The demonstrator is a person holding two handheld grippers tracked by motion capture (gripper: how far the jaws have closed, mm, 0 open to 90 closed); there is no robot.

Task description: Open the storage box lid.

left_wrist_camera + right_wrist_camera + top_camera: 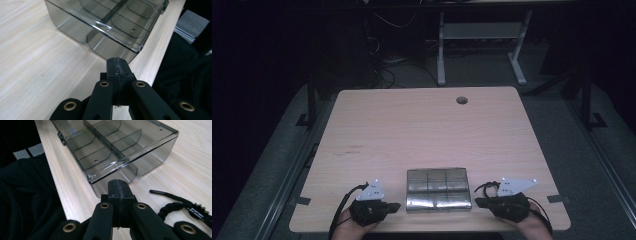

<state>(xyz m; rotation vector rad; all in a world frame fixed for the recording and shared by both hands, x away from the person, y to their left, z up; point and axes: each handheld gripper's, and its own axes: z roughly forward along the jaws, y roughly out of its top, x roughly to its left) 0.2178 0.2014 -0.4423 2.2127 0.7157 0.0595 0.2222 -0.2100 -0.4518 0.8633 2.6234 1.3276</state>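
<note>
A wooden table (422,130) seen from above, with one clear smoke-grey plastic organiser box (438,189) lying near its front edge, midway between a person's two hands. The left gripper (393,205) rests just to the left of the box and the right gripper (478,202) just to its right, both pointing inward toward it without touching. In each gripper view the two black jaws are clenched together with nothing between them. The box looks light, rigid and hollow, with thin glossy walls that are likely slippery and could crack or flex if squeezed hard; the protruding rim (117,37) along its upper edge, or the short end walls, seem the safest places to grip. Inside, curved dividers split it into what looks like six compartments, all appearing empty. One box, two grippers, one round cable hole (461,100) near the table's far edge, and one black lanyard cord (180,203) beside the right gripper
</note>
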